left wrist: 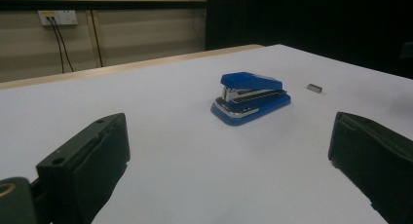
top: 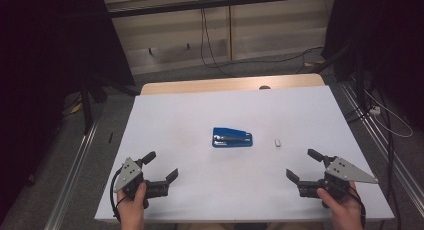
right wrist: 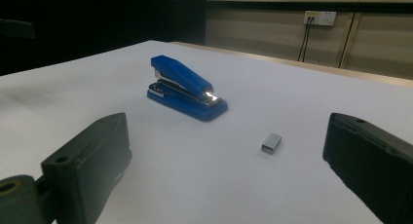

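A blue stapler (top: pixel 232 137) lies near the middle of the white table (top: pixel 200 110), its silver magazine showing. To its right rests a small block of staples (top: pixel 278 143). My left gripper (top: pixel 161 166) sits open near the front left edge, nothing between its jaws. Near the front right edge my right gripper (top: pixel 305 164) is open and empty too. In the left gripper view the stapler (left wrist: pixel 251 96) stands ahead with the staples (left wrist: pixel 314 88) beyond. In the right gripper view the stapler (right wrist: pixel 186 88) is ahead to the left and the staples (right wrist: pixel 271 143) lie closer.
The table's wooden far edge (top: pixel 230 83) shows behind the white top. Cables (top: pixel 210 45) hang on the wall panel behind and trail over the floor. Metal rails (top: pixel 75 165) run along the floor on both sides.
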The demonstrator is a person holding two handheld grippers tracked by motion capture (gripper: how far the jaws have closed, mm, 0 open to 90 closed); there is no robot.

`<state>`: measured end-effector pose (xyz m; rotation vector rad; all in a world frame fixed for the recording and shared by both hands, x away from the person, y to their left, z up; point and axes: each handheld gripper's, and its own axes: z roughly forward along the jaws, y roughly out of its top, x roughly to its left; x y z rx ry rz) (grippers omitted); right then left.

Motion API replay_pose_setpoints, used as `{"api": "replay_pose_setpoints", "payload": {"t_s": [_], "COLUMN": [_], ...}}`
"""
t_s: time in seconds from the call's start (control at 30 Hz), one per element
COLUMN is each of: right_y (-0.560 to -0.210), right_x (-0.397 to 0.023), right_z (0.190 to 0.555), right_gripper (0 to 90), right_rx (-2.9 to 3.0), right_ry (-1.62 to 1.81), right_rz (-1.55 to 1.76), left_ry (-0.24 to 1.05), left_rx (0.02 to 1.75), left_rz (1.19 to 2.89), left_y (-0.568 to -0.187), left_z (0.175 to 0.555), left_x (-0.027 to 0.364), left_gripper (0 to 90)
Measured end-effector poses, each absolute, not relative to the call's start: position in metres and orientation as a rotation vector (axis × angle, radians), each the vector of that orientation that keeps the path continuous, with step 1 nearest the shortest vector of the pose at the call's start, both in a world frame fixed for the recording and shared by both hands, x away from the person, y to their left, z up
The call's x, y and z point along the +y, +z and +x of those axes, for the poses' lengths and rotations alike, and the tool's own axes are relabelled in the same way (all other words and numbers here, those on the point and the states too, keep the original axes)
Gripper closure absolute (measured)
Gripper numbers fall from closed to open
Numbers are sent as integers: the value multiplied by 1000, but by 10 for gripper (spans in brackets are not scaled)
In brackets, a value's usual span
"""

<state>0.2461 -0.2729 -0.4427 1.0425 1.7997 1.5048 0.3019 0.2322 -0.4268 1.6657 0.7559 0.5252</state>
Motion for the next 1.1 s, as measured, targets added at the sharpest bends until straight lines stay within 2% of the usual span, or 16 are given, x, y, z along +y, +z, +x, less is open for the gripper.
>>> {"api": "replay_pose_setpoints", "payload": {"t_s": [1.1], "right_y": [-442], "right_x": [-270], "right_z": [245], "right_gripper": [34], "right_rx": [1859], "right_ry": [1457], "right_rz": [1015], "left_ry": [485], "left_rx": [719], "left_rz": [1661], "left_y": [-423], "left_z": [316], "left_x": [216], "left_gripper": [16]}}
